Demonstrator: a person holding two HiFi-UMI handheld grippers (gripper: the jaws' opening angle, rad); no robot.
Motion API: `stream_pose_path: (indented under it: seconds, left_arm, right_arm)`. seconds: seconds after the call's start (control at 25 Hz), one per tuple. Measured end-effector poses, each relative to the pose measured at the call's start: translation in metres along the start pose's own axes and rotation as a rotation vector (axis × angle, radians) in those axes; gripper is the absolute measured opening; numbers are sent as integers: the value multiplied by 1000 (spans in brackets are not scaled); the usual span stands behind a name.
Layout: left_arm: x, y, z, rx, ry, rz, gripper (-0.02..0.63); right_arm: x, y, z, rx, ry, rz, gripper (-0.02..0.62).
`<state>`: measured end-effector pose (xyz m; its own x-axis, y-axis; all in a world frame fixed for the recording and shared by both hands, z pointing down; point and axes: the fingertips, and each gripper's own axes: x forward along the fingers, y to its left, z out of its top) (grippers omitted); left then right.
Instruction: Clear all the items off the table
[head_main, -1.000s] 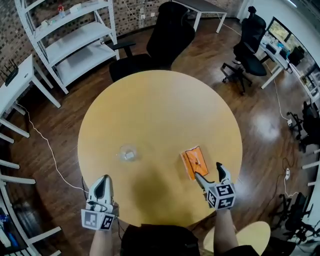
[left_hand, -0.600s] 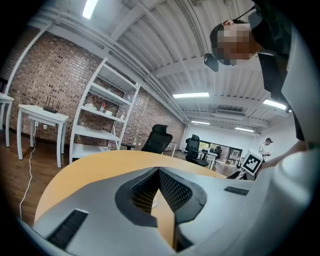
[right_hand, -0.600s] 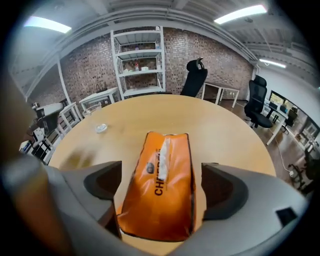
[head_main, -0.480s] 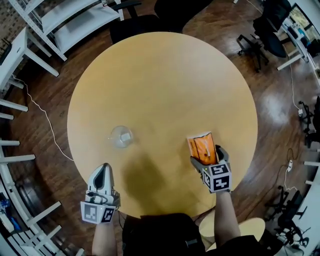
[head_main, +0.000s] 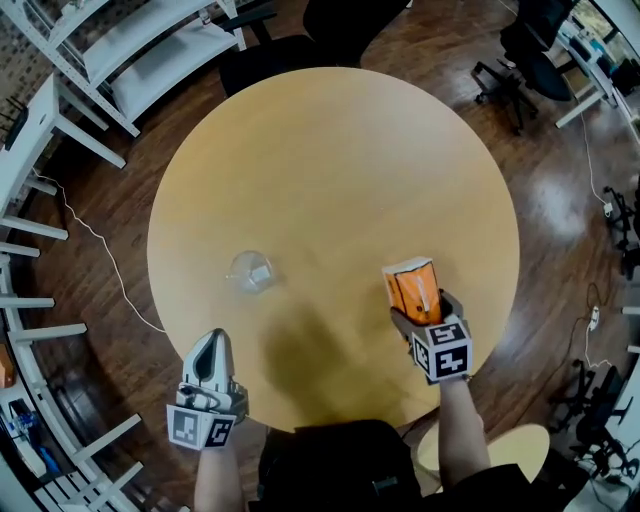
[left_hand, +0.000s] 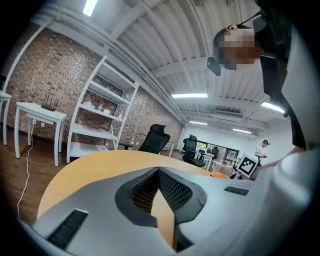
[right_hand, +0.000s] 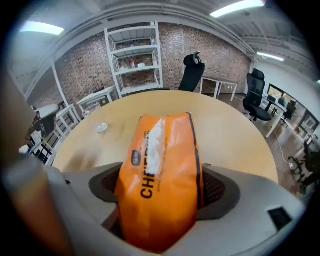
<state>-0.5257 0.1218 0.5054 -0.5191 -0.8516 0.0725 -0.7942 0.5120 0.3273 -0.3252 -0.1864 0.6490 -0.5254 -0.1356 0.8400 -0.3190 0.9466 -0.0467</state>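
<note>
- Two items on the round table (head_main: 330, 150): an orange snack bag (head_main: 413, 288) at lower right of the head view and a small clear plastic thing (head_main: 251, 271) at centre left. Can't tell what the clear thing is.
- Key relation: the bag's near end sits right between the jaws of the right gripper (head_main: 425, 312). The rest of the bag sticks out away from the gripper toward the top of the frame.
- The bag's long axis runs roughly in line with the way the gripper points, tilted slightly.
- The right jaws have just been closing with the bag between them. In the right gripper view both pads look pressed on the bag's sides, so I judge it gripped.
- Right hand pose: forearm comes in from the bottom edge and the gripper is angled steeply down at the tabletop.
- Next move is likely to lift the bag off. The grip is only on one end, so the bag may droop or slip.
- Left gripper (head_main: 209, 352) at lower left by the table edge, jaws together with nothing in them, held level and pointing toward the top of the frame.
- The clear thing lies up and right of the left gripper, apart from it. The left hand is the nearer one for it.
</note>
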Motion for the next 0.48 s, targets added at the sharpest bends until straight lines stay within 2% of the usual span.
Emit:
stream_pose_path:
  seconds: [0.16, 0.28, 0.48]
  left_arm:
    - [-5, -9, 19, 39, -26, -51, 2]
    - [-11, -23, 41, 18, -74, -124, 2]
    - [-25, -44, 76, 22, -141, -251, 2]
  right_arm:
    - [-30, -1, 4, 47, -59, -16, 422]
    - [-52, 3, 1, 75, -106, -39, 422]
    - [-91, 35, -1, 69, -176, -67, 423]
